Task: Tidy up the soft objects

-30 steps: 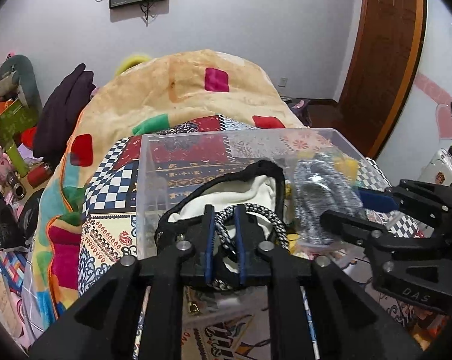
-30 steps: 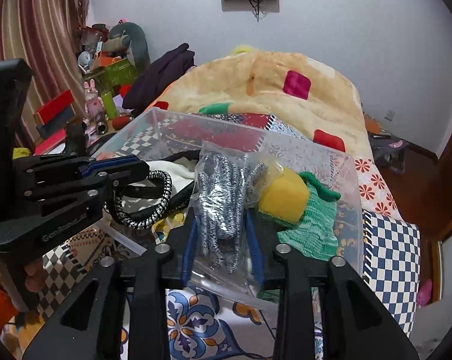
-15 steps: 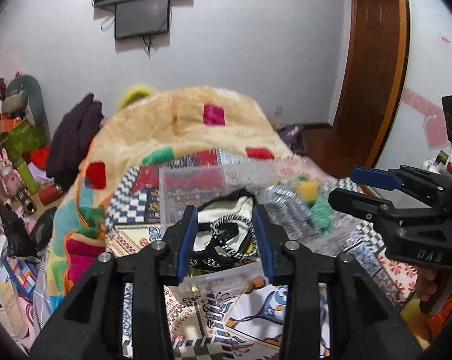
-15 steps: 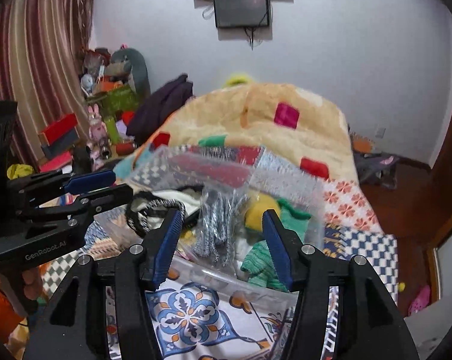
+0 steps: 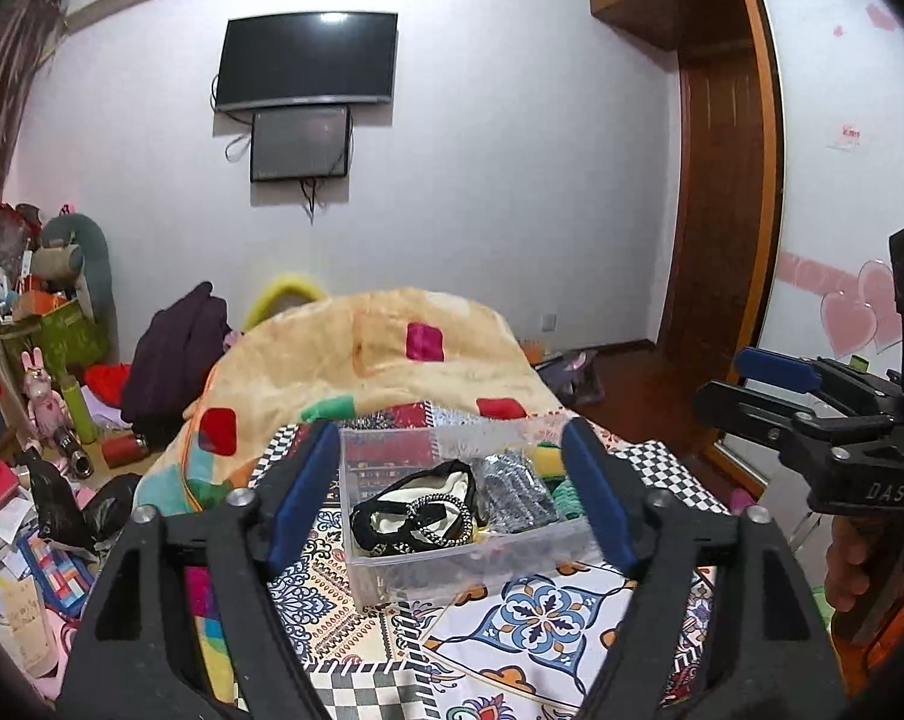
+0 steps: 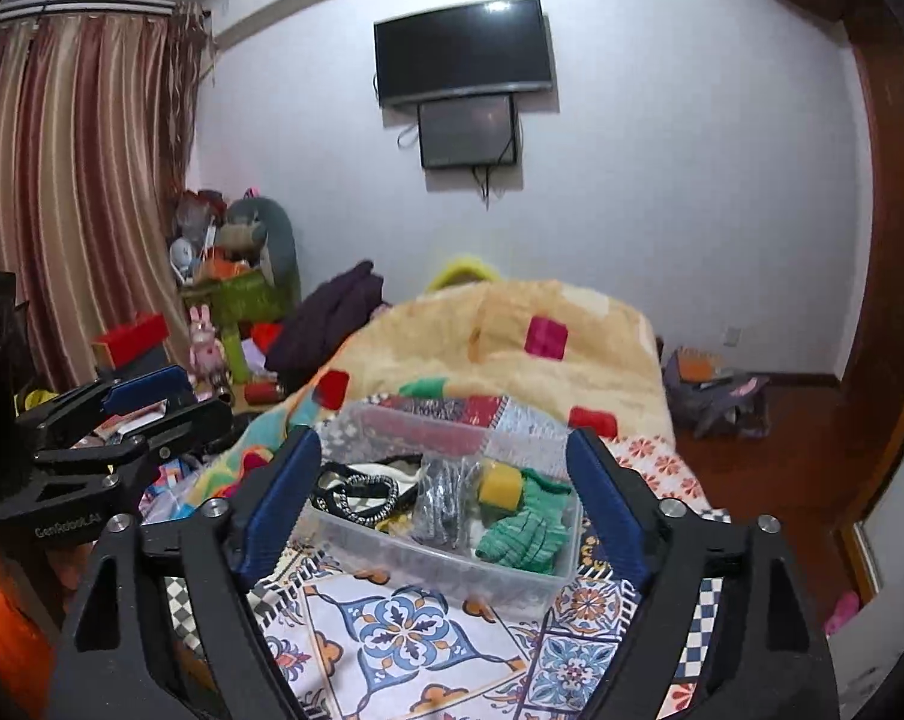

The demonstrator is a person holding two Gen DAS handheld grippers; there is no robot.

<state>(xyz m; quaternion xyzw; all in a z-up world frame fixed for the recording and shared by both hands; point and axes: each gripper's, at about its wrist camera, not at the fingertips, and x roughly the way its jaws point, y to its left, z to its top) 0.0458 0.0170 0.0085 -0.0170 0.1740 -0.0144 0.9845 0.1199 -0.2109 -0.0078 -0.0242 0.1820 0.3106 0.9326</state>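
A clear plastic bin (image 5: 452,564) (image 6: 452,564) stands on the patterned bedspread. In it lie a cream bag with black trim and a braided cord (image 5: 419,513) (image 6: 362,489), a grey striped item in a clear wrapper (image 5: 514,492) (image 6: 443,501), a yellow sponge (image 6: 499,483) and green knit cloth (image 6: 526,531). My left gripper (image 5: 452,501) is open and empty, held back above the bin's near side. My right gripper (image 6: 446,501) is open and empty, also back from the bin. Each gripper shows at the edge of the other's view.
A beige blanket with coloured patches (image 5: 392,360) lies heaped on the bed behind the bin. Clutter, toys and a dark garment (image 5: 170,354) fill the left side by the curtain. A wooden door (image 5: 721,210) is at the right. Screens hang on the wall.
Both grippers let go: the left released the bag's braided cord, the right the wrapped grey item. Both opened wide and pulled up and back from the bin, which now looks smaller.
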